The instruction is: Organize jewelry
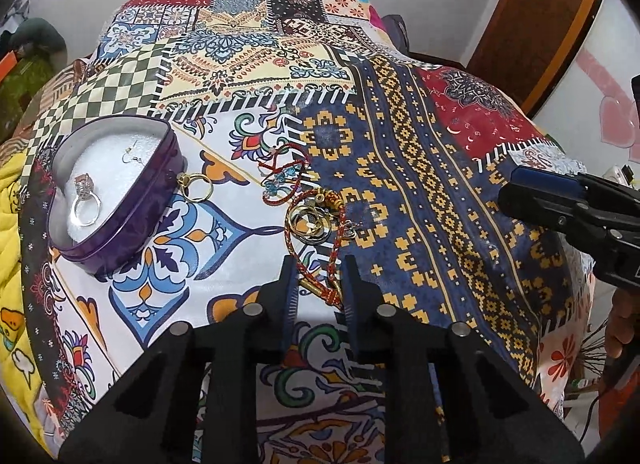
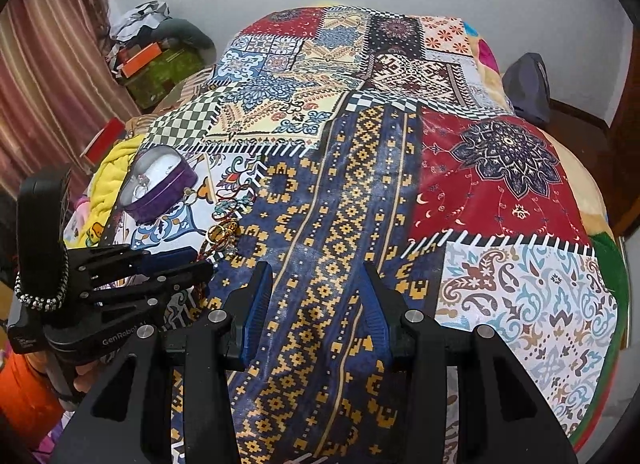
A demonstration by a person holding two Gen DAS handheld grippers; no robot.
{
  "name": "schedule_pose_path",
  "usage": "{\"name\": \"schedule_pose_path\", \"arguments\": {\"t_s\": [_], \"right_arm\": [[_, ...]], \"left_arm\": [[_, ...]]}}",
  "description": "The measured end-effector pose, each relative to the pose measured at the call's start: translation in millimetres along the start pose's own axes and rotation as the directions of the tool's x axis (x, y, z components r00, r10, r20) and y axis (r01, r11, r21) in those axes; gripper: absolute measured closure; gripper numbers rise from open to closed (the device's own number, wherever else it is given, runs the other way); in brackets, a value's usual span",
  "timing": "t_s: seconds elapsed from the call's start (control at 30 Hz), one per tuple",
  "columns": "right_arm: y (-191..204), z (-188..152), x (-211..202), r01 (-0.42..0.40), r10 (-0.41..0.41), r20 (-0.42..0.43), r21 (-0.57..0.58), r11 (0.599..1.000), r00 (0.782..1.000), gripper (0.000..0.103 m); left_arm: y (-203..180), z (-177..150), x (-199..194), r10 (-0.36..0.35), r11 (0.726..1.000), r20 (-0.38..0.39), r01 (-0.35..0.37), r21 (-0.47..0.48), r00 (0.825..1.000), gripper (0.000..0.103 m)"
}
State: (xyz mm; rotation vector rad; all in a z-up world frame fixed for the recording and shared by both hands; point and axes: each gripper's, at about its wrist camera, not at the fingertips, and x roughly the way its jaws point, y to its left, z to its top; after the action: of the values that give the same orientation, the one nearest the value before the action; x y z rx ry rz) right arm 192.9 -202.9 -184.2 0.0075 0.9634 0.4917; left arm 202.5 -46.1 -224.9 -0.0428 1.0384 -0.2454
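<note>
Your left tool [image 1: 318, 278] straddles the red-and-gold braided bracelet [image 1: 320, 264] on the bed [image 1: 440, 184], fingers narrowed but seemingly not clamped, ready to carry it to the purple heart tin [image 1: 116, 188]; your right tool [image 2: 316, 296] hangs wide and empty

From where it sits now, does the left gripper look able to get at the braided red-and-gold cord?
Probably yes. The left gripper has its jaws open with the braided red-and-gold cord lying between the tips on the patchwork cloth. Nothing covers it, though the pile of rings lies close beyond.
</note>
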Motion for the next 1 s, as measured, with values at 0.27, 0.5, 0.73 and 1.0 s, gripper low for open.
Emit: {"name": "schedule_pose_path", "arguments": {"t_s": [0.27, 0.5, 0.73, 1.0], "right_arm": [[13.4, 2.1, 1.0, -0.009, 0.009, 0.001, -0.031, 0.999, 1.0, 0.062], [26.9, 3.9, 9.1, -0.02, 0.019, -0.017, -0.06, 0.998, 1.0, 0.062], [31.9, 4.5, 12.5, -0.031, 0.03, -0.023, -0.064, 0.997, 0.999, 0.062], [31.3, 4.1, 17.3, -0.029, 0.027, -0.038, -0.064, 0.998, 0.999, 0.062]], "left_arm": [[0.4, 3.6, -27.4, -0.001, 1.0, 0.094, 0.0, 0.006, 0.996, 0.102], [13.2, 8.6, -51.7, 0.016, 1.0, 0.15, -0.012, -0.024, 0.989, 0.102], [26.2, -0.5, -47.5, 0.051, 0.998, 0.115, -0.047, -0.037, 0.992, 0.102], [41.6, -18.8, -63.2, 0.099, 0.993, 0.124, -0.09, -0.074, 0.987, 0.102]]}}
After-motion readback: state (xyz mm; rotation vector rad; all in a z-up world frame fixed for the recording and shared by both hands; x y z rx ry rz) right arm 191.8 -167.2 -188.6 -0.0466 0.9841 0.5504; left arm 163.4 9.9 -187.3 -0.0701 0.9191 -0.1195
